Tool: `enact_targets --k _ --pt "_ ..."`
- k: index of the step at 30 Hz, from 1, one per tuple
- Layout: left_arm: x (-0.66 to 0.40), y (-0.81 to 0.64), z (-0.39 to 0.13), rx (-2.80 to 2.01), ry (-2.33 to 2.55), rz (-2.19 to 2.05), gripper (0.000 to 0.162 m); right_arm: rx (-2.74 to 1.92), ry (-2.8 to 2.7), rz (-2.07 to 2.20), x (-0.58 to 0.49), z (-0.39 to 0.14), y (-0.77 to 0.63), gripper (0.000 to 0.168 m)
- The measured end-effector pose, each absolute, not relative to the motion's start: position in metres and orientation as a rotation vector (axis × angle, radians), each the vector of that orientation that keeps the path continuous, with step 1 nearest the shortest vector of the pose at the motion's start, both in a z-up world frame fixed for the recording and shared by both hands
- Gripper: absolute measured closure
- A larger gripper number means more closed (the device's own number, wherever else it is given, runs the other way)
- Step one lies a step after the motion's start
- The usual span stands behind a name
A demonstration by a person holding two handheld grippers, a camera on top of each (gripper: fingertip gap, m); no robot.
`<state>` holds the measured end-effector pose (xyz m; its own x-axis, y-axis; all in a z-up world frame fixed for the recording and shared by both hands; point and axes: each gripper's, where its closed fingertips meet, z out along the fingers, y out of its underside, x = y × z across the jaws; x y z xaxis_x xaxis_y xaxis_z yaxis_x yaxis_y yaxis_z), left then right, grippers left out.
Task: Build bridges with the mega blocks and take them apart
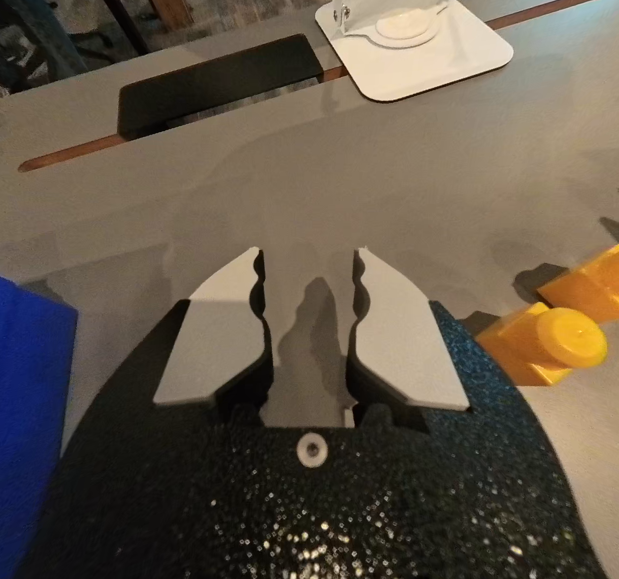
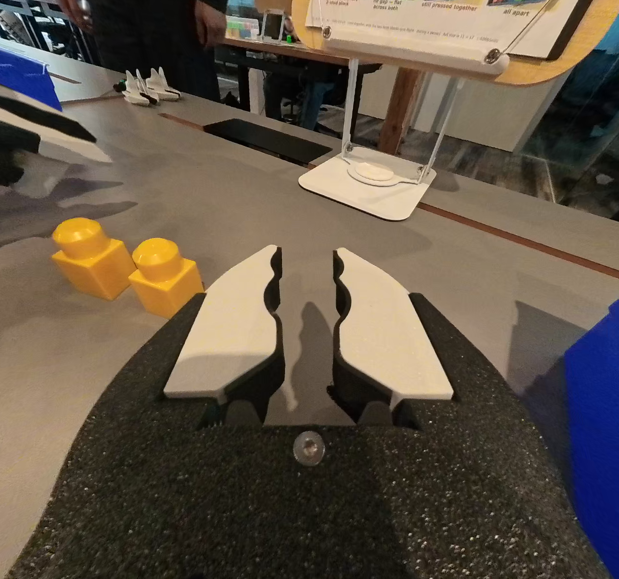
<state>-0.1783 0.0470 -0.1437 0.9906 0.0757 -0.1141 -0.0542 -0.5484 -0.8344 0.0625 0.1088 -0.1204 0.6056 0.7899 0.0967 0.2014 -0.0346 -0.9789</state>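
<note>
While both my tools (image 1: 308,254) (image 2: 306,251) hang empty and parted, two yellow blocks (image 2: 134,271) left of the right tool look light, stiff, slick; I'd pinch their flat sides.

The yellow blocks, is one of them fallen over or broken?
No. Both yellow blocks stand upright on the table, studs up, side by side, unbroken. Both the left gripper and the right gripper are open and empty. Nothing looks odd.

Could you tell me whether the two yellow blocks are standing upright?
Upright: both yellow blocks sit flat on the table, studs up.
</note>
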Motion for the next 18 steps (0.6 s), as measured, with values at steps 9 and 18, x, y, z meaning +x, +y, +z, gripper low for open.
enact_targets --k 9,18 --pt "-0.168 0.052 -0.155 -2.147 0.043 0.153 0.113 -1.563 -0.855 0.553 0.063 -0.123 0.111 0.140" --pt "-0.167 0.059 -0.151 -2.108 0.022 0.114 0.106 -1.551 -0.880 0.543 0.059 -0.119 0.109 0.139"
